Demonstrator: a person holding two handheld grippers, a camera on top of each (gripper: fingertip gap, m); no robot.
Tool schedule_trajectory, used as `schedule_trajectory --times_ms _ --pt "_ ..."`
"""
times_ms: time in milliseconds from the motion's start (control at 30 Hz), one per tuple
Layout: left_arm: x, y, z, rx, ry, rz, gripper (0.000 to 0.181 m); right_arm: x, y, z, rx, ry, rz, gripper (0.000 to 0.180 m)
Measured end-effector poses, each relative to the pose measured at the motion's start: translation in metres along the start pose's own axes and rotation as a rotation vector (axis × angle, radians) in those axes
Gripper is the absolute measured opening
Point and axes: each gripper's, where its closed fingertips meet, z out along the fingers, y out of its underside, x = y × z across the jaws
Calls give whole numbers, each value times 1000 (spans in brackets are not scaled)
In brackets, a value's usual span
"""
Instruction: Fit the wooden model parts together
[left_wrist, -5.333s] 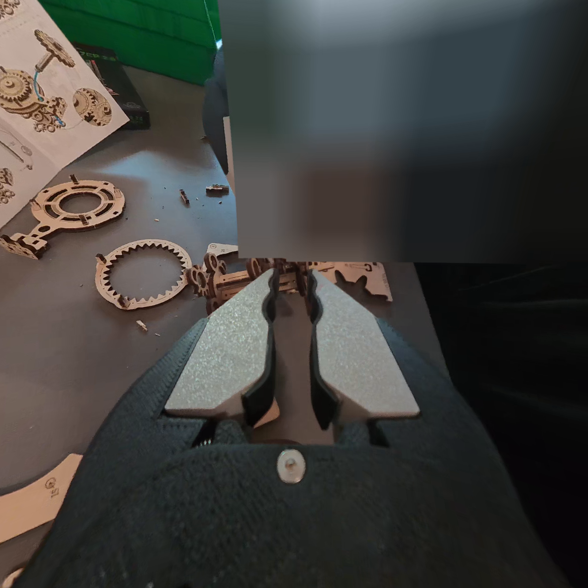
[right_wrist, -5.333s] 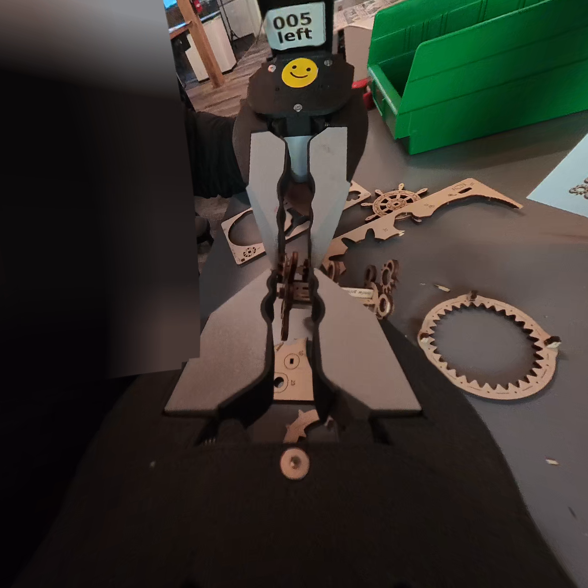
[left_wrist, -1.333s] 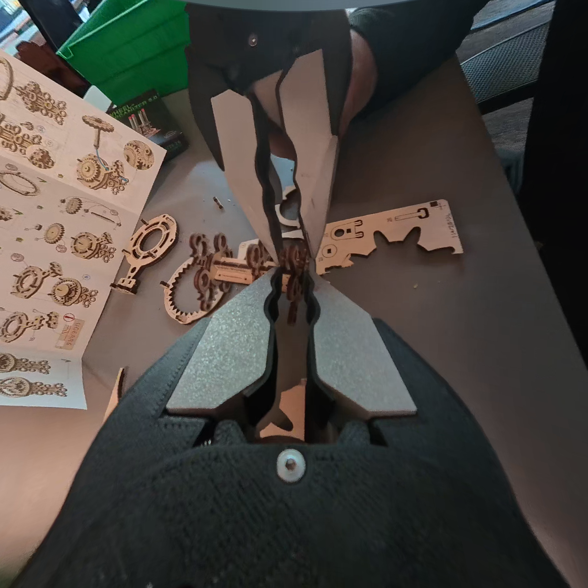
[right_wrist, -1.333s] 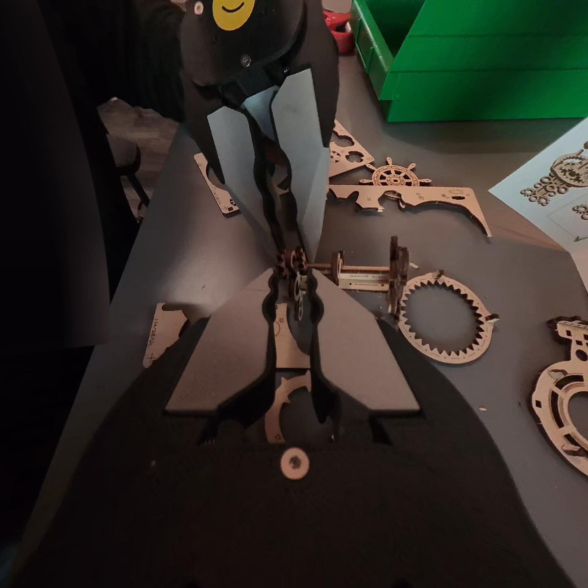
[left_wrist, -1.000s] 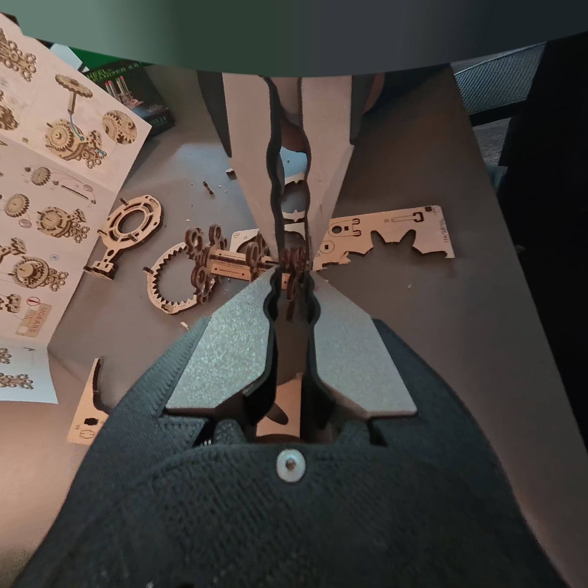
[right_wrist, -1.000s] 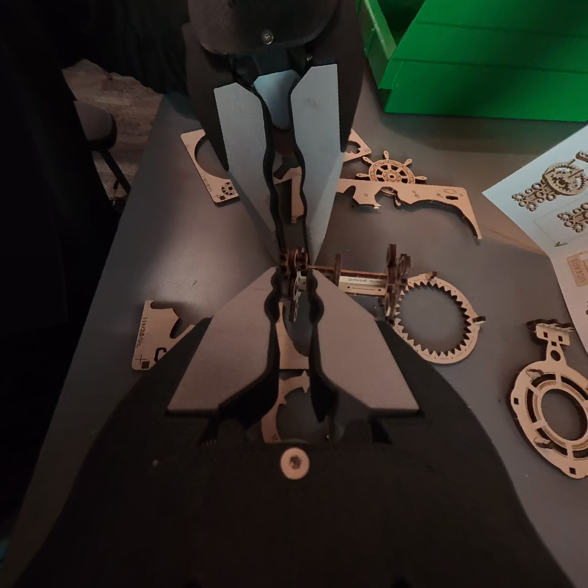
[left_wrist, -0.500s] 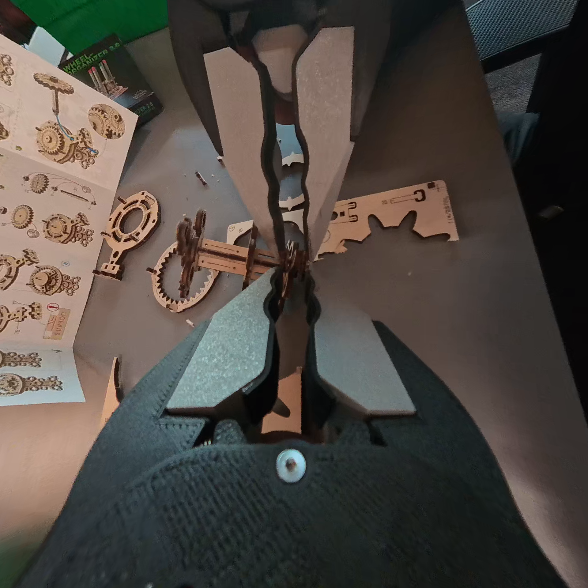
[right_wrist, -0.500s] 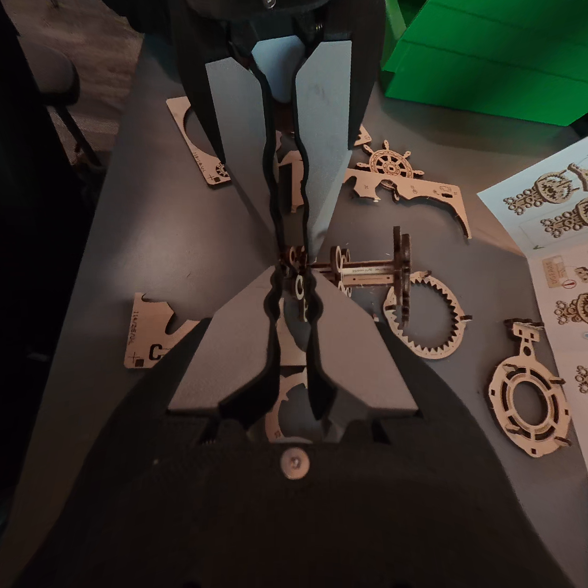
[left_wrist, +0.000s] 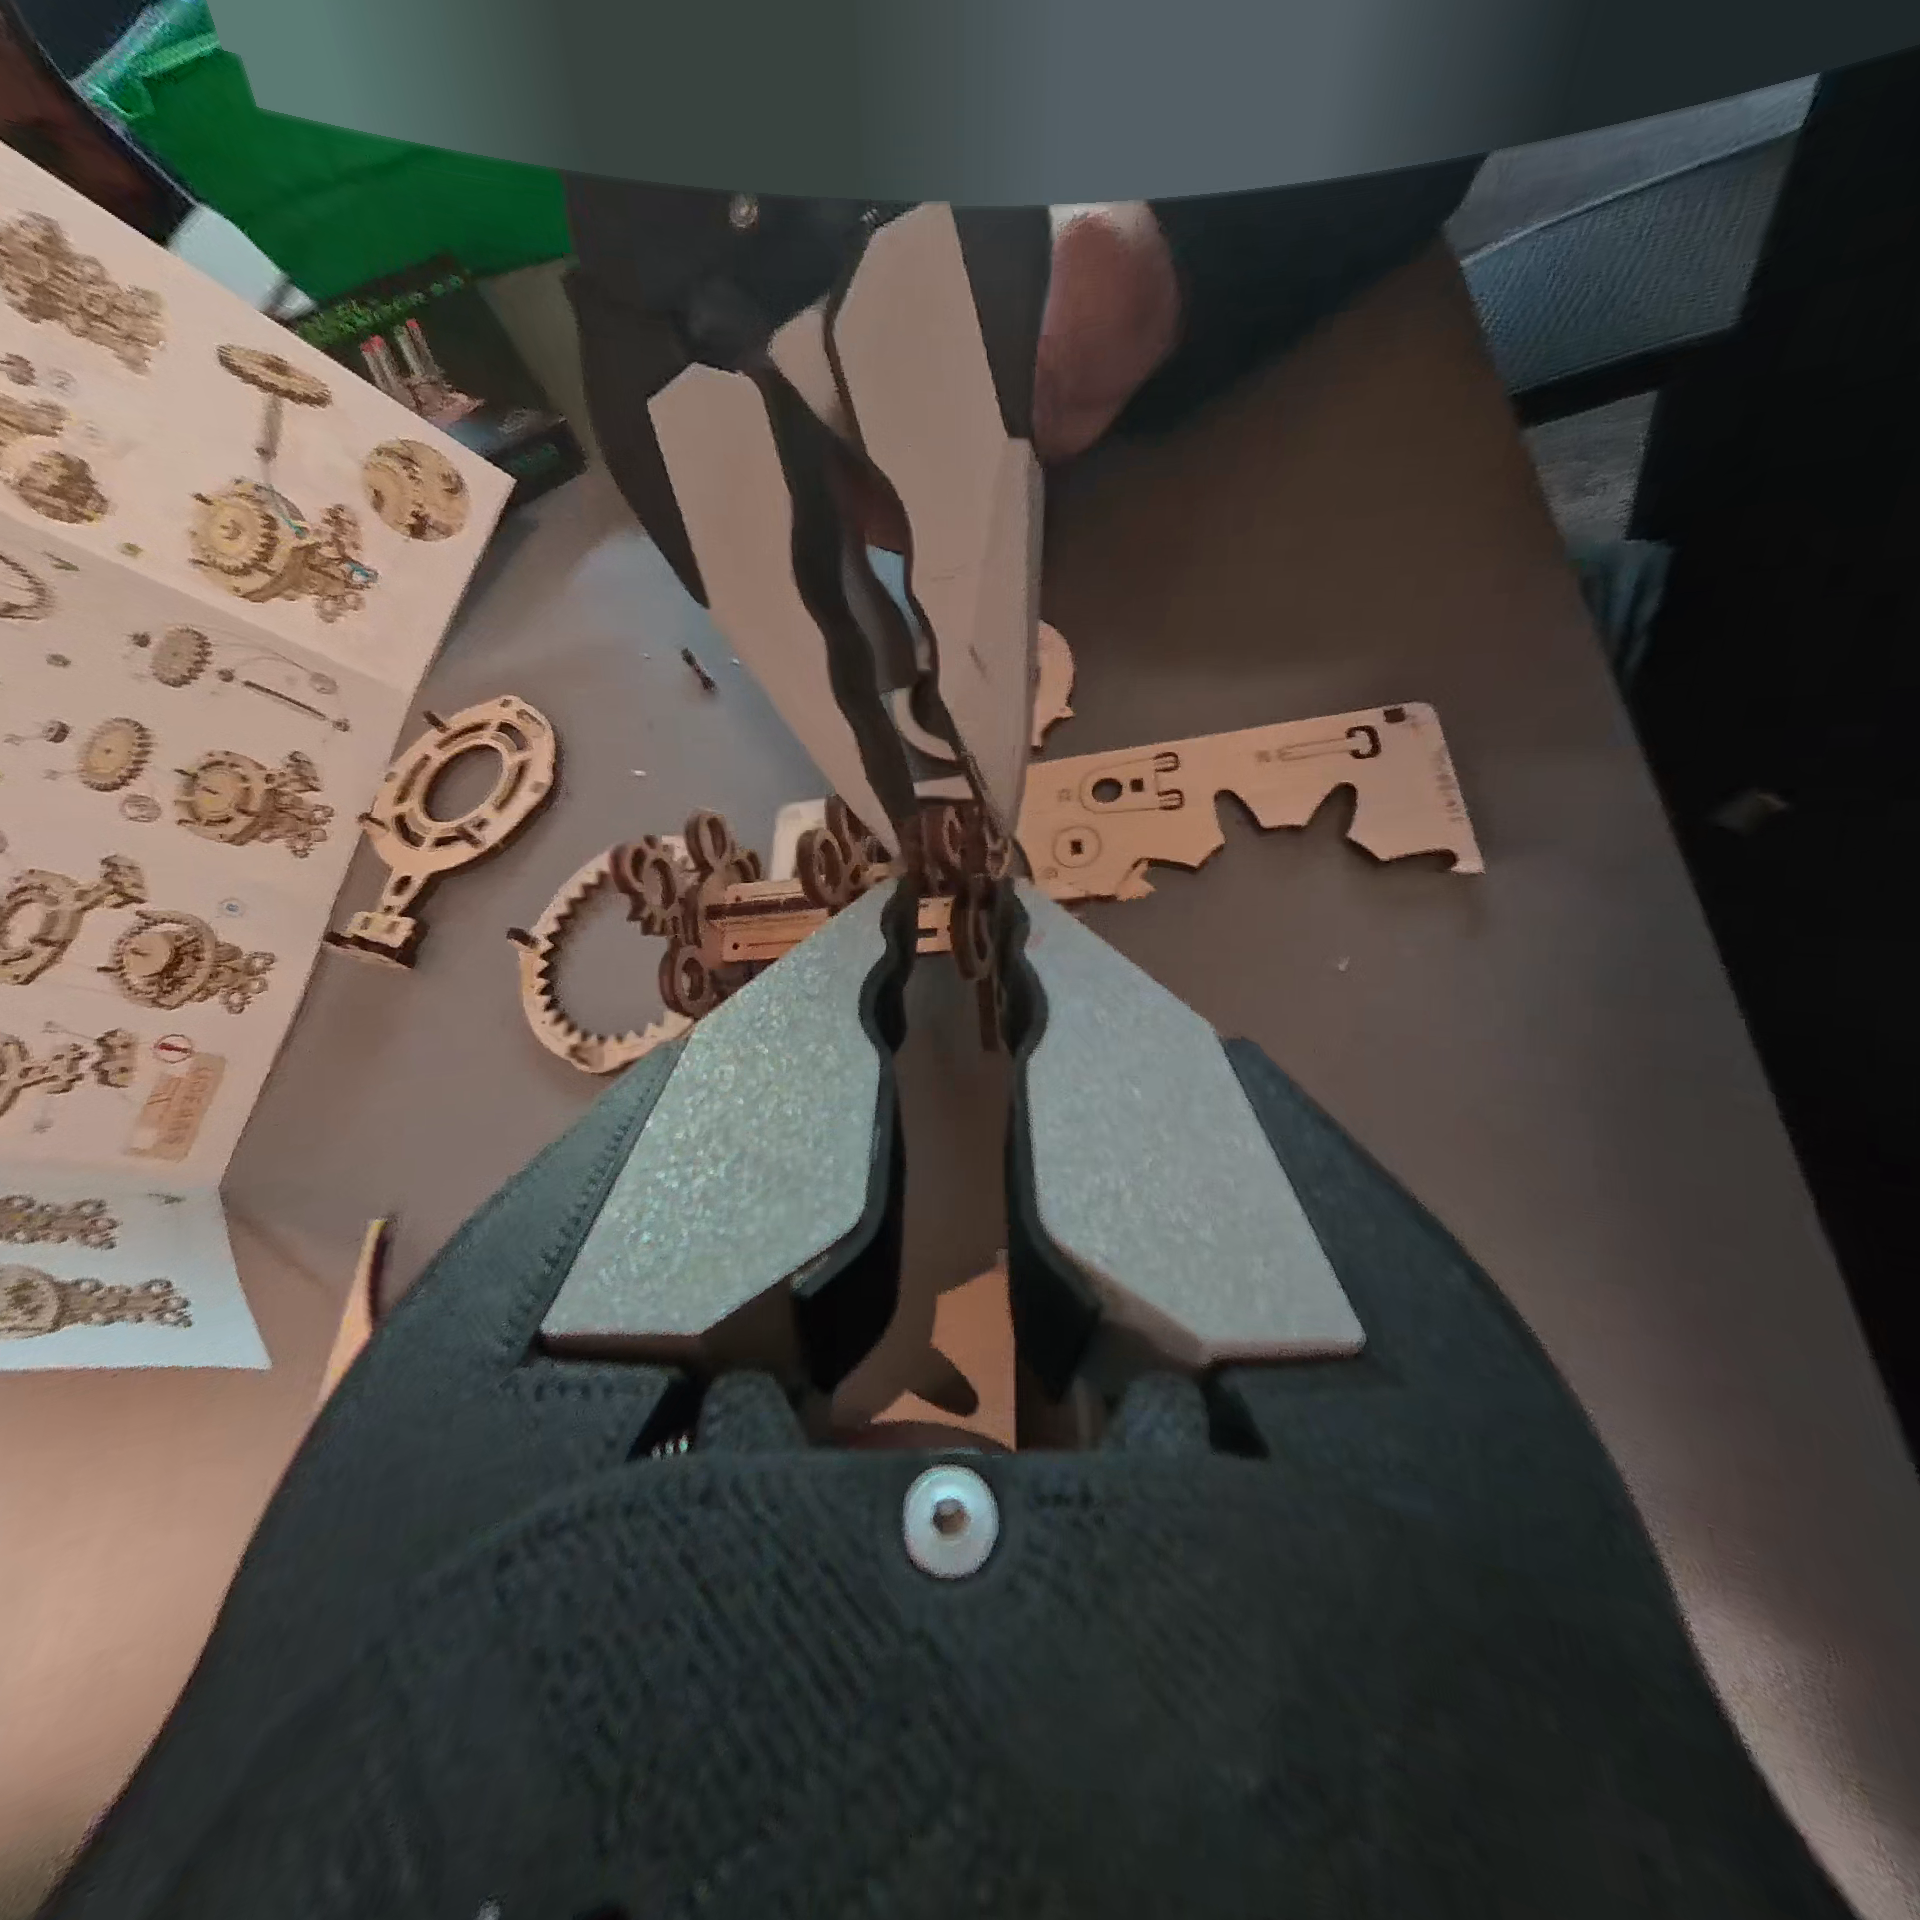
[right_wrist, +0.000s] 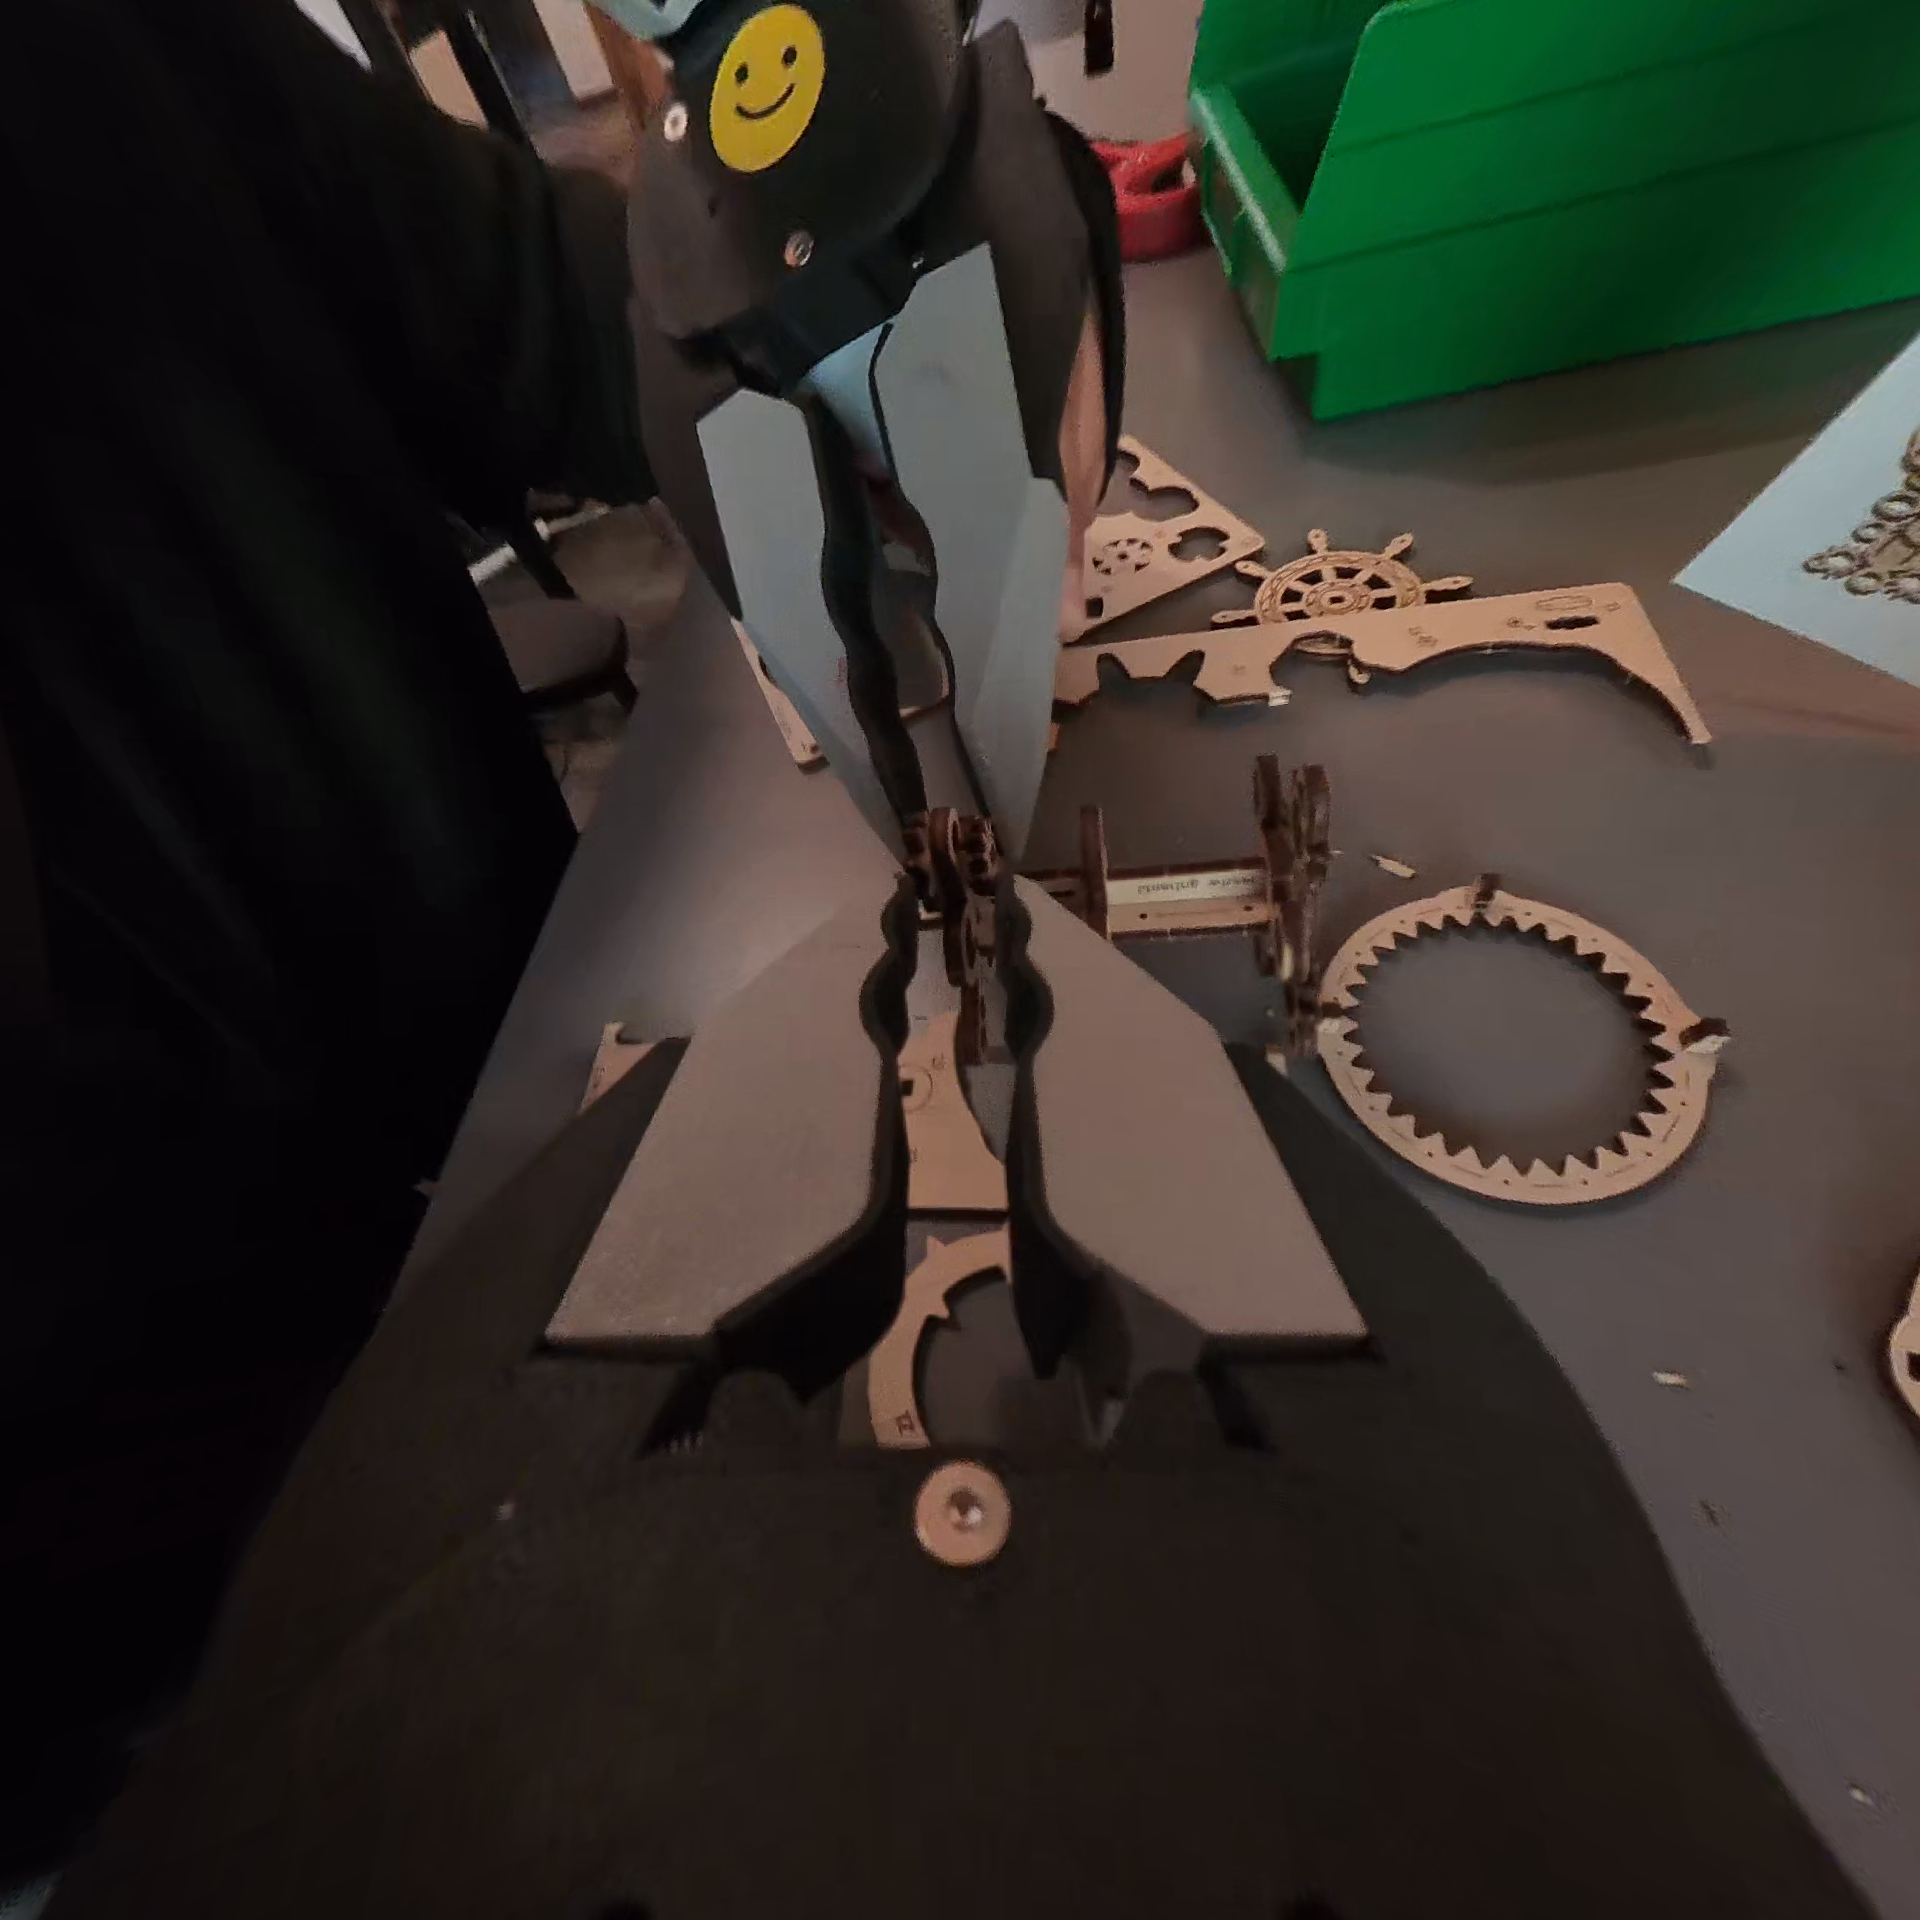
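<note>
A wooden axle assembly (right_wrist: 1184, 894) with gear discs hangs level just above the table, and in the left wrist view (left_wrist: 748, 925) it points left. Both grippers are shut on the small gear cluster (left_wrist: 951, 847) at its end, tip to tip. My left gripper (left_wrist: 951, 909) pinches it from below in its own view and comes down from above, with a yellow sticker, in the right wrist view (right_wrist: 951, 821). My right gripper (right_wrist: 956, 909) pinches the same cluster (right_wrist: 951, 862) and comes from above in the left wrist view (left_wrist: 940, 821).
A toothed ring gear (right_wrist: 1517, 1184) (left_wrist: 613, 1049) lies under the axle's far end. A round frame with a foot (left_wrist: 400, 914), a ship's wheel (right_wrist: 1335, 597), cut-out offcut sheets (left_wrist: 1247, 810) (right_wrist: 1455, 644), an instruction sheet (left_wrist: 156, 727) and a green bin (right_wrist: 1558, 187) surround it. My two grippers' fingertips are within a few centimetres of each other. From either gripper's tips it is about 15 cm to the ship's wheel (right_wrist: 1335, 597).
Five seconds ago the axle assembly lay on the table; now it is carried by the gripped gear end. In the last half second both grippers tilted and the axle dipped slightly.
</note>
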Motion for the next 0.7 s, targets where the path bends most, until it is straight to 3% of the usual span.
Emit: schedule_trajectory --times_ms 400,700 --pt "9 2 0 28 152 -123 12 -7 6 4 -40 -63 -9 11" --pt "13 3 -2 32 125 -56 13 -8 7 7 -75 88 -240 11"
